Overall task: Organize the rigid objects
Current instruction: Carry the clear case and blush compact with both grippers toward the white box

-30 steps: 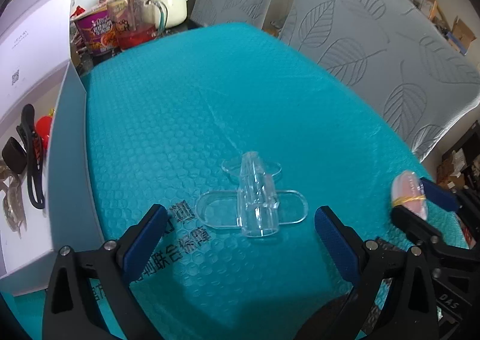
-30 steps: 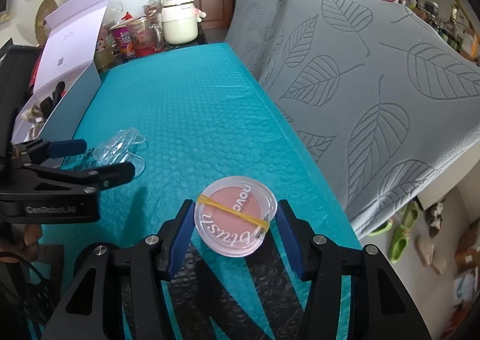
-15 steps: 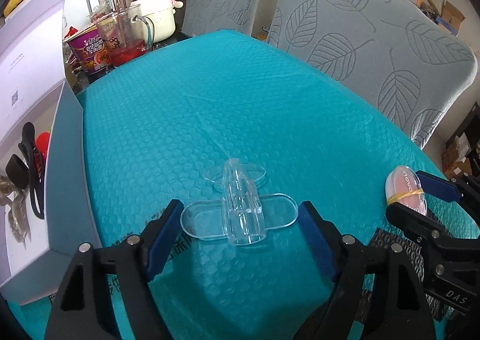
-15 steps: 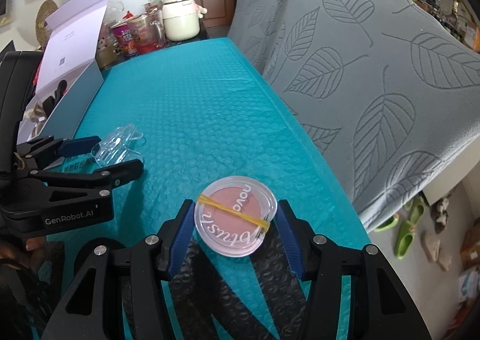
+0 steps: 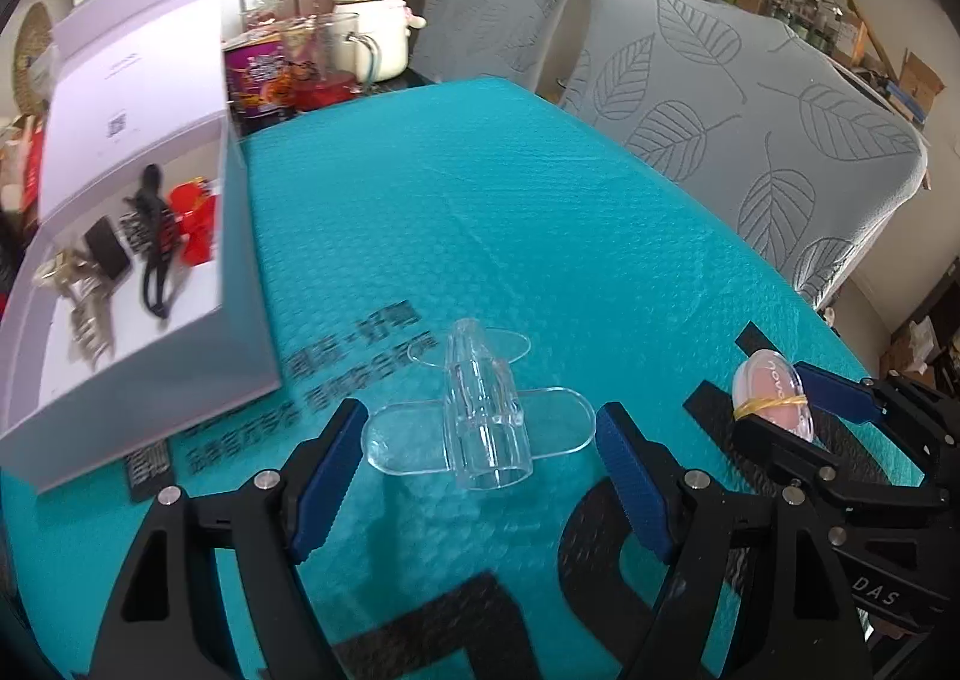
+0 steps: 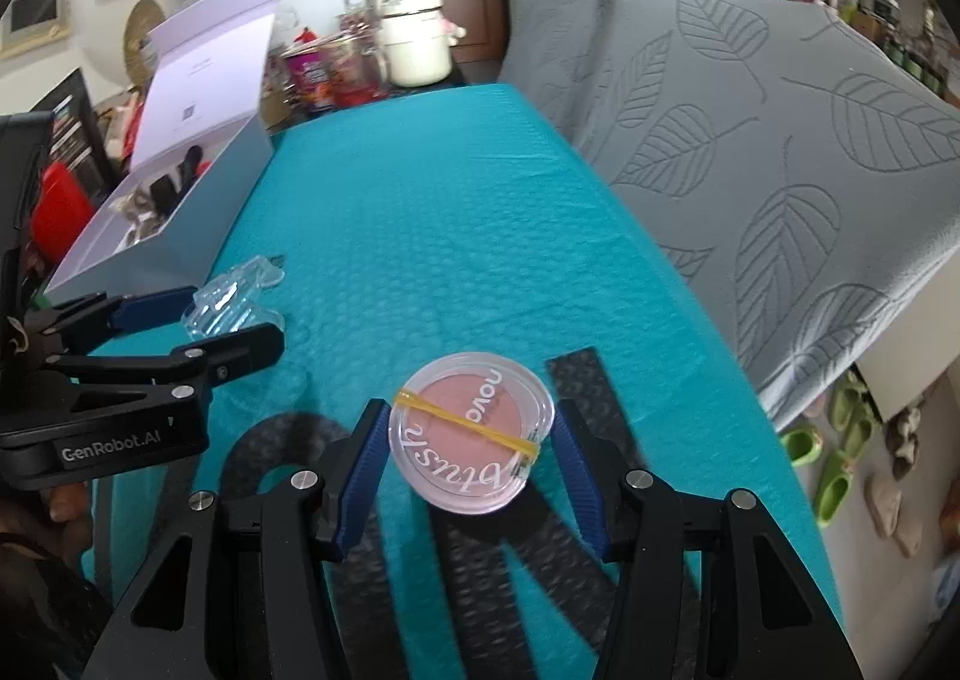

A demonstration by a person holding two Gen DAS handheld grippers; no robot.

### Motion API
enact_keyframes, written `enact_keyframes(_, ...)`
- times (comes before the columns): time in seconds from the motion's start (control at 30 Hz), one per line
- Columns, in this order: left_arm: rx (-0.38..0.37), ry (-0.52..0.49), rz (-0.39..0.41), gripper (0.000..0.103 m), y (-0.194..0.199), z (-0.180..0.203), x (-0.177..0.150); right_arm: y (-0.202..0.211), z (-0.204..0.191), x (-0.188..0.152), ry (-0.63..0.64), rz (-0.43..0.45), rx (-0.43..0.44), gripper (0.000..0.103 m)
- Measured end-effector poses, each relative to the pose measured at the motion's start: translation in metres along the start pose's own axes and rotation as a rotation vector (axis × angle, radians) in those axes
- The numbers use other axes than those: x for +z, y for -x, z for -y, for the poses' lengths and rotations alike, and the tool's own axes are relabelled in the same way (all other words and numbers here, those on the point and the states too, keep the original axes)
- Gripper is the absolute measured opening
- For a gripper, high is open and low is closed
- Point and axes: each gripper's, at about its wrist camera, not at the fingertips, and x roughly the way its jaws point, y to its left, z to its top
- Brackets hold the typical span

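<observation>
Now the left tongs (image 5: 480,458) pinch the clear plastic airplane (image 5: 480,416) by its wings, and the right tongs (image 6: 468,443) clamp the blush compact (image 6: 469,431). Carry both gently to the open box (image 5: 180,380) nearby.

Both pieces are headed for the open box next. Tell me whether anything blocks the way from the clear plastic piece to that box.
Nothing visible does. The clear plastic piece, between the left tongs, has only bare teal mat between it and the open box. The box's near wall must be cleared. The blush compact sits in the right tongs, off to the other side.
</observation>
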Motion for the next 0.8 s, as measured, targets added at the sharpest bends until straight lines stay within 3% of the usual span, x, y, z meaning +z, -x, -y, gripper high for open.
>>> enact_keyframes(0.6, 0.130, 0.154, 0.118, 0.078, 0.081, -0.047, -0.051, 0.025, -0.080, -0.015, 0.178, 0.041, 0.161, 0.054)
enact_keyframes(0.8, 0.167, 0.213, 0.121, 0.078, 0.095, -0.066, -0.070, 0.030, -0.104, -0.015, 0.225, 0.052, 0.224, 0.054)
